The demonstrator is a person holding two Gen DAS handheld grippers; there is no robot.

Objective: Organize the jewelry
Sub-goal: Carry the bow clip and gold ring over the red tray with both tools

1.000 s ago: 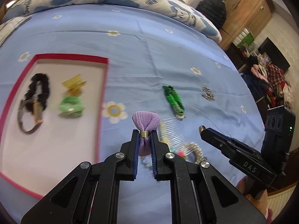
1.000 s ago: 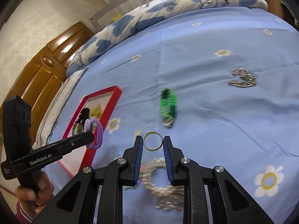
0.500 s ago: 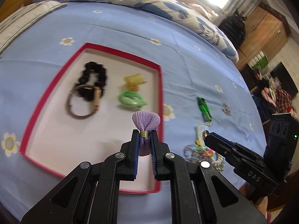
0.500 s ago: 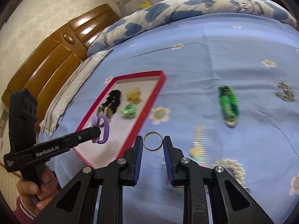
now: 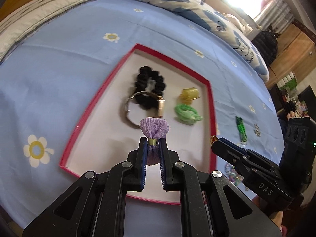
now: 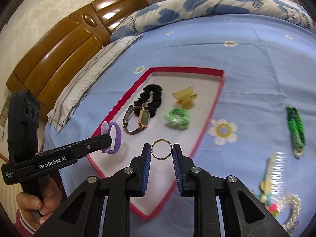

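A red-rimmed white tray [image 5: 102, 90] [image 6: 215, 102] lies on the blue bedsheet. In it are a black scrunchie [image 5: 150, 86] [image 6: 152, 96], a watch [image 5: 160, 106] [image 6: 143, 118], a yellow claw clip [image 5: 189, 94] [image 6: 184, 97] and a green hair tie [image 5: 186, 113] [image 6: 177, 118]. My left gripper [image 5: 153, 142] [image 6: 108, 142] is shut on a purple hair tie [image 5: 154, 127] [image 6: 112, 136] above the tray's near part. My right gripper [image 6: 162, 150] [image 5: 214, 139] is shut on a gold ring [image 6: 162, 149] over the tray's near right side.
Right of the tray on the sheet lie a green bracelet [image 6: 296, 128] [image 5: 242, 127], a clear comb [image 6: 276, 169], a pearl bracelet [image 6: 291, 213] and a small silver chain [image 5: 256, 129]. A hand [image 6: 37, 207] holds the left gripper. A wooden headboard [image 6: 65, 39] and pillows [image 6: 197, 6] lie beyond.
Both grippers have travelled left from the loose jewelry to above the tray, each keeping its hold. The tray has come to the middle of both views.
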